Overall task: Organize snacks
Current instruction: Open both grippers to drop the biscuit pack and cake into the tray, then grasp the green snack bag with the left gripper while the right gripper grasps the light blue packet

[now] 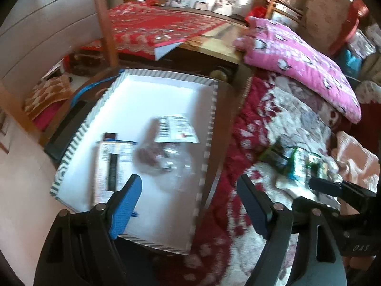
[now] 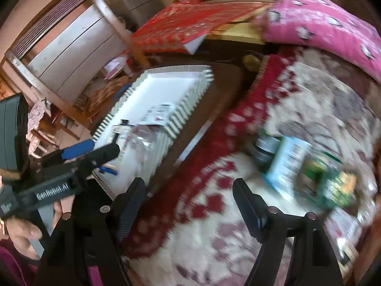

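Both grippers are hovering empty between the snack box and the loose packets on the bed.

The left gripper is hanging with its jaws spread wide and nothing between them, over the near edge of the striped box. Inside the box, a clear bag and a white carton are already lying flat, likely sorted there. The right gripper is also gaping empty above the patterned blanket. At its two o'clock the remaining snack packets are lying in a blurred heap on the bed, well apart from the box. The box is sitting at ten o'clock, beside the bed, probably for short carries.
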The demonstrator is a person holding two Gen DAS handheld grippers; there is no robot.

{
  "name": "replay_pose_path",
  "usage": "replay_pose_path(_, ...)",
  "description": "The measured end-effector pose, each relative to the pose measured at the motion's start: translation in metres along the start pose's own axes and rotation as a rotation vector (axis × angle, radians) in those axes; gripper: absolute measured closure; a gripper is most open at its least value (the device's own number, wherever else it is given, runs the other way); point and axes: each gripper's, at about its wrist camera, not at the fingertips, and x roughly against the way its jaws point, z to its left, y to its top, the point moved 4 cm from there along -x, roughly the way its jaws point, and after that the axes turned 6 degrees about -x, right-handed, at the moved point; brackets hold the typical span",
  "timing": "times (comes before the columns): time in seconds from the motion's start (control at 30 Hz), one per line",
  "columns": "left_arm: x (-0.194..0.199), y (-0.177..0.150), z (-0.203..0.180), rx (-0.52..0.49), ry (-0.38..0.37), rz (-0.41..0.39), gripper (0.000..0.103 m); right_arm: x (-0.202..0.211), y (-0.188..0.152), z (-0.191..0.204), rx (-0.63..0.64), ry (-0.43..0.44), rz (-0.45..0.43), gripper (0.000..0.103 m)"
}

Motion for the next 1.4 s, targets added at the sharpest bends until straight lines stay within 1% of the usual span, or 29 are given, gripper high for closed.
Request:
replay_pose_path(0.2,-0.001,0.0,-0.041,-0.058,-0.056,0.008,0.022,0.033,-0.022,-0.047,-0.078,-0.054,-0.029,0.022)
replay_pose_path(0.3,-0.006,0.0,-0.064,-0.084,-0.098,0.031,0.022,0.047,-0.034,-0.069,-0.115,-0.08,-0.043,0.021)
replay_pose_path(0.4,-0.012,-0.002,-0.082,-0.105,-0.123,0.051,0.022,0.058,-0.045,-0.089,-0.158,-0.102,-0.049,0.021)
replay_pose_path(0.57,-0.026,-0.002,-0.105,-0.124,-0.165,0.09,0.022,0.07,-0.06,-0.115,-0.215,-0.112,-0.063,0.02)
replay_pose_path(0.63,-0.033,-0.001,-0.11,-0.124,-0.186,0.107,0.022,0.072,-0.062,-0.12,-0.223,-0.11,-0.064,0.02)
replay_pose_path(0.8,-0.054,0.008,-0.118,-0.134,-0.2,0.137,0.022,0.068,-0.066,-0.128,-0.238,-0.095,-0.058,0.019)
replay_pose_path(1.0,-0.079,0.023,-0.123,-0.136,-0.209,0.141,0.022,0.061,-0.068,-0.132,-0.243,-0.08,-0.041,0.019)
replay_pose_path(1.17,-0.101,0.03,-0.132,-0.176,-0.247,0.161,0.022,0.06,-0.066,-0.133,-0.244,-0.077,-0.037,0.018)
replay_pose_path(1.3,-0.123,0.033,-0.138,-0.185,-0.283,0.201,0.022,0.059,-0.062,-0.131,-0.237,-0.075,-0.035,0.018)
replay_pose_path(1.4,-0.134,0.036,-0.143,-0.189,-0.295,0.211,0.022,0.058,-0.058,-0.127,-0.225,-0.068,-0.029,0.018)
